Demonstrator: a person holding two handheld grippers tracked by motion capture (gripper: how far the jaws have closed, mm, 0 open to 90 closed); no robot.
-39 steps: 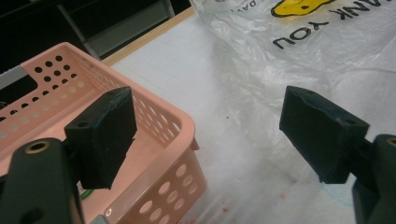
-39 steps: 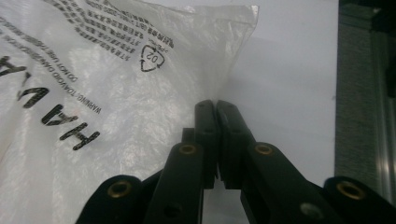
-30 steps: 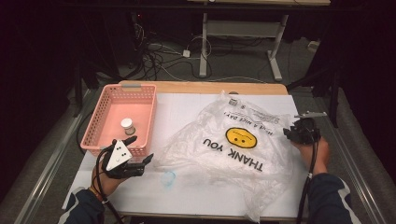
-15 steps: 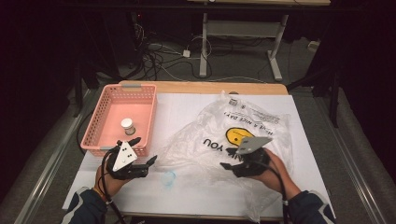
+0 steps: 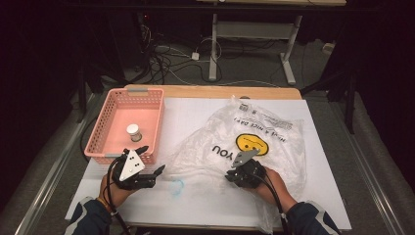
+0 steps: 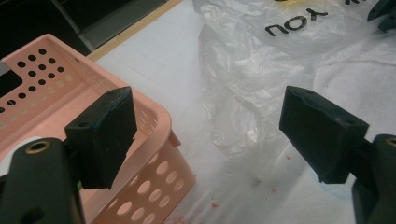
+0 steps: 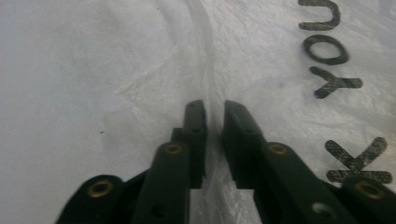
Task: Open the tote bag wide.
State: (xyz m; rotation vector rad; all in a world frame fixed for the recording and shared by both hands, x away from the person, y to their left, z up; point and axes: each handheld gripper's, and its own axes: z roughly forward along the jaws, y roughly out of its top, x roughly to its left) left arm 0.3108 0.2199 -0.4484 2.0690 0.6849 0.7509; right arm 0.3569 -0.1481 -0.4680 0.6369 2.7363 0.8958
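A clear plastic bag [image 5: 264,125] printed "THANK YOU" with a yellow smiley lies crumpled across the white table. My right gripper [image 5: 229,175] rests on the bag's near middle. Its jaws have just been closing, and in the right gripper view my right gripper [image 7: 214,109] pinches a raised fold of the bag [image 7: 261,56] between almost-touching jaws. My left gripper [image 5: 150,160] stands wide open beside the near corner of the pink basket [image 5: 98,142]. In the left gripper view my left gripper [image 6: 212,126] holds nothing; the basket [image 6: 154,116] is at left, the bag [image 6: 243,70] ahead.
A small white-lidded jar [image 5: 133,131] stands inside the pink basket. A faint blue mark [image 5: 177,186] is on the table [image 5: 195,112] between the hands. The floor beyond the table's far edge carries cables and desk legs.
My right hand has swept from the bag's right edge leftward and nearer, onto the bag's front middle, and its jaws have closed on a fold. The left hand stays put.
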